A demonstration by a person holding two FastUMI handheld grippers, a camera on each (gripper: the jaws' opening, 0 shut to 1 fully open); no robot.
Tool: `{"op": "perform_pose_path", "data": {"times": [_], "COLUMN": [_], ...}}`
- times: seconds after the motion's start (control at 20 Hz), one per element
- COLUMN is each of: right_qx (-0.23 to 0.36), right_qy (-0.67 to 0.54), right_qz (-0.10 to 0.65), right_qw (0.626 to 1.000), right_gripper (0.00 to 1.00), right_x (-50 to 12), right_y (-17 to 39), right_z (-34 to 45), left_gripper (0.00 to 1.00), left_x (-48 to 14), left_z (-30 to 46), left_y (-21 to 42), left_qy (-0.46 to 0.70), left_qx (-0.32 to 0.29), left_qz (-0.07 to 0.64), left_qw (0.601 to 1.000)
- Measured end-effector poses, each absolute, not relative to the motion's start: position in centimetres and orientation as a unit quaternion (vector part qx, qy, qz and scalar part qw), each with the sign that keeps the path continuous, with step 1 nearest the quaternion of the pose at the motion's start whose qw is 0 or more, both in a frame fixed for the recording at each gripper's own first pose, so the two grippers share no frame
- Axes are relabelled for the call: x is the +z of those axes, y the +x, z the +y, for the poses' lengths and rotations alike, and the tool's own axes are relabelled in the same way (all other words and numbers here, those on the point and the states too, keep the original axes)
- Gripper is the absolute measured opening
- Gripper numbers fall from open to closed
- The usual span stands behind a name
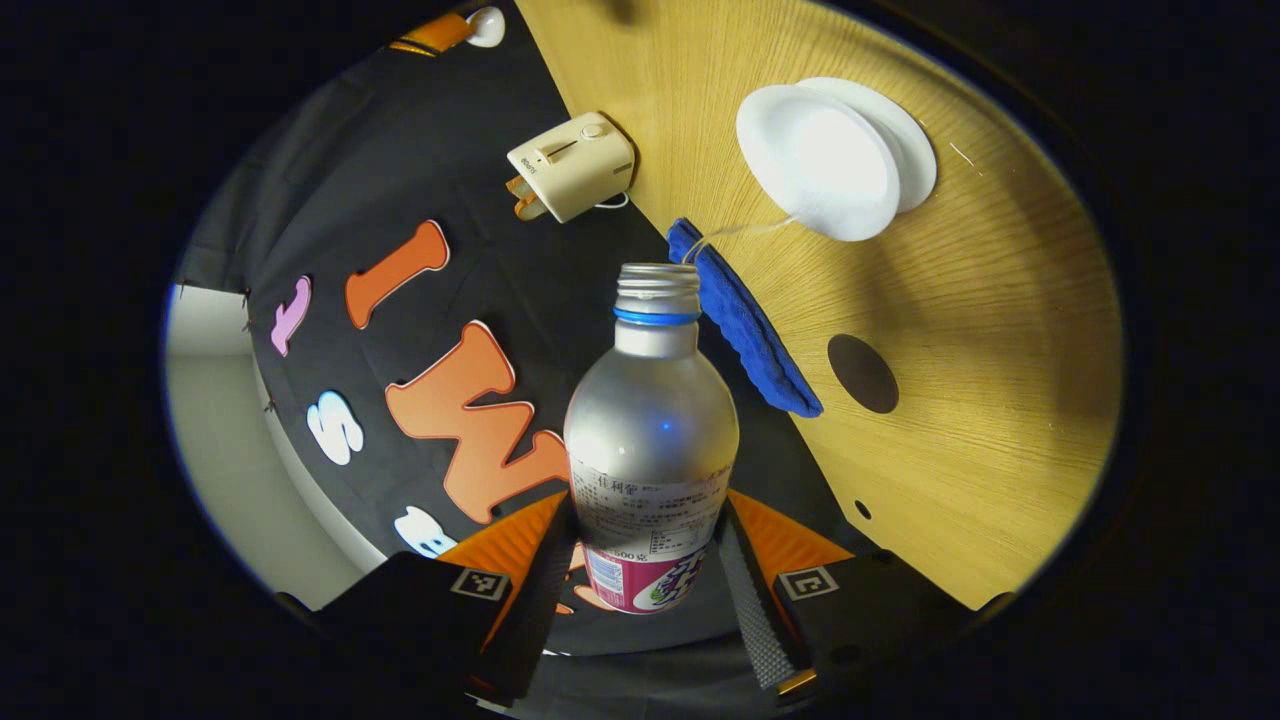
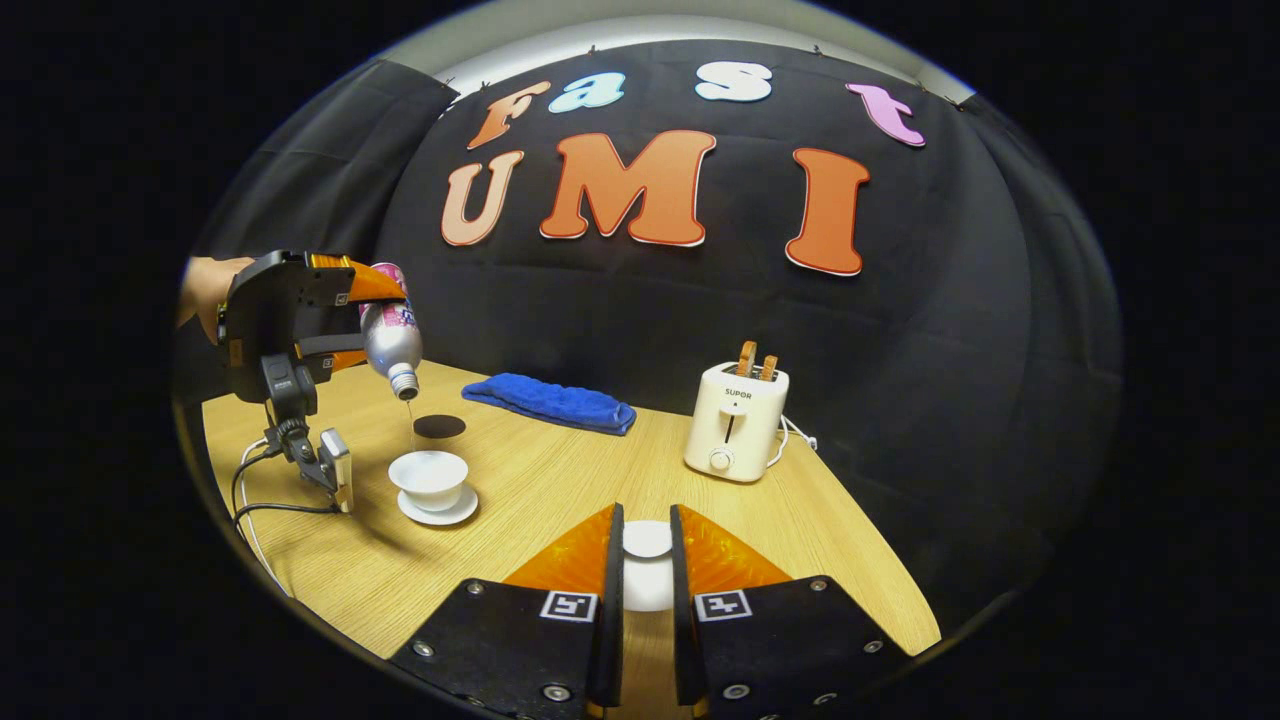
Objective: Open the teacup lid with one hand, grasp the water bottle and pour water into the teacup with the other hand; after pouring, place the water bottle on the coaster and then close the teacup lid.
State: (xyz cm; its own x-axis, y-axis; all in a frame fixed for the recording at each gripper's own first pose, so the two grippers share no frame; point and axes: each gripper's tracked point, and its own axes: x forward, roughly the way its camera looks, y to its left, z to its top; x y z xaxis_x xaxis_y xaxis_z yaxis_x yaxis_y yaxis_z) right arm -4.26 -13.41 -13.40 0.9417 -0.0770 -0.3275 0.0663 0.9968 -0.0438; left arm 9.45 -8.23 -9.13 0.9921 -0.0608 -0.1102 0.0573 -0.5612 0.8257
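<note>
- In the right gripper view my right tool (image 2: pixel 647 590) sits nearest, clenched on the white teacup lid (image 2: pixel 648 565) with both fingers pressing its sides; the lid is held off the desk (image 2: pixel 560 480), well apart from the cup.
- In the left gripper view my left tool (image 1: pixel 648 590) is clamped on the labelled lower body of the water bottle (image 1: pixel 650 430); the bottle's open, capless mouth points away from me toward the desk; the right gripper view shows the bottle tipped neck-down above the teacup.
- A thin stream of water falls from the bottle's mouth toward the white teacup (image 2: pixel 429 478), which stands lidless on its saucer (image 2: pixel 438 508); I judge the pour to be under way, with the set-down and the lid closing still to do.
- Just behind the cup lies the dark round coaster (image 2: pixel 439 426), where the bottle must go; beyond it a folded blue towel (image 2: pixel 551 402), and farther right a cream toaster (image 2: pixel 735 420) by the back edge.
- Risks as I see them: the stream is slender and the cup small, so any drift of my left hand would wet the desk; tipping further could overfill the cup; a cabled device (image 2: pixel 335 470) stands just beside the saucer, and splashes could reach it; the smooth bottle could slip in my grip; the lid could slip if my right hold eases.
</note>
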Motion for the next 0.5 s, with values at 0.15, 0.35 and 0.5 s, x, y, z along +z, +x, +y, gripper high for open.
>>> {"op": "perform_pose_path", "data": {"times": [0.15,0.35,0.5], "right_qx": [-0.038,-0.028,-0.025], "right_qy": [-0.019,-0.022,-0.021], "right_qz": [0.171,0.173,0.171], "right_qw": [0.984,0.984,0.985], "right_gripper": [0.22,0.21,0.21], "right_x": [-13.7,-14.0,-13.8], "right_y": [-4.3,-4.1,-4.0], "right_z": [-13.2,-12.1,-11.7], "left_gripper": [0.82,0.82,0.80], "left_x": [-10.2,-11.9,-11.9], "left_z": [-8.3,-8.2,-8.2], "left_y": [9.4,8.8,8.6], "left_qy": [0.882,0.887,0.884], "left_qx": [-0.070,-0.077,-0.073], "left_qz": [-0.006,-0.012,-0.020], "left_qw": [0.466,0.455,0.460]}}
